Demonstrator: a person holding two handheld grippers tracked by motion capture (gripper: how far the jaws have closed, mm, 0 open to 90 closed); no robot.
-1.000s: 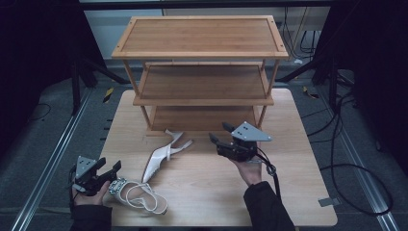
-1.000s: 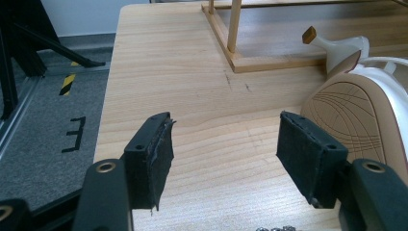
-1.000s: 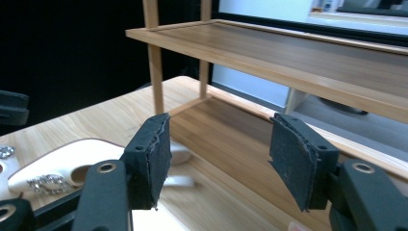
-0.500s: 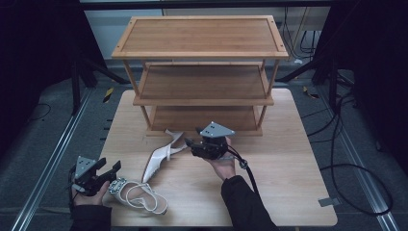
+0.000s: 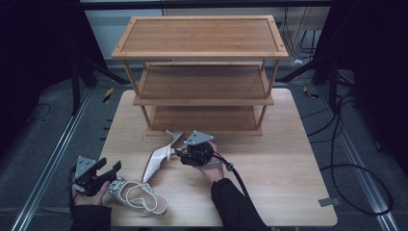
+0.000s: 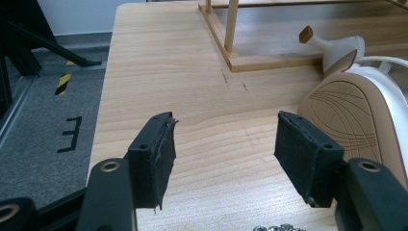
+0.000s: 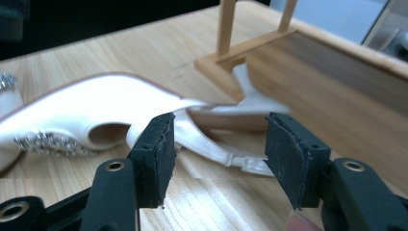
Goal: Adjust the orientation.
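A white high-heeled shoe (image 5: 158, 162) lies on its side mid-table, its heel toward the wooden shelf rack (image 5: 202, 98). My right gripper (image 5: 179, 154) is open right beside its heel end. In the right gripper view the jaws (image 7: 219, 126) straddle the shoe's thin back strap (image 7: 216, 155) without closing on it. A second white shoe (image 5: 141, 197) with a jewelled strap lies near the front left. My left gripper (image 5: 111, 167) is open just left of it; in the left gripper view the open gripper (image 6: 223, 124) holds nothing, and the first shoe's sole (image 6: 346, 113) lies to the right.
The three-tier rack (image 7: 317, 62) stands at the back of the wooden table (image 5: 288, 183). Bare tabletop lies right of my right hand. The table's left edge (image 6: 103, 110) drops to a grey floor with a rail.
My right gripper has moved left across the table, from the right of centre up to the lying shoe's heel strap. The left gripper and both shoes have stayed put.
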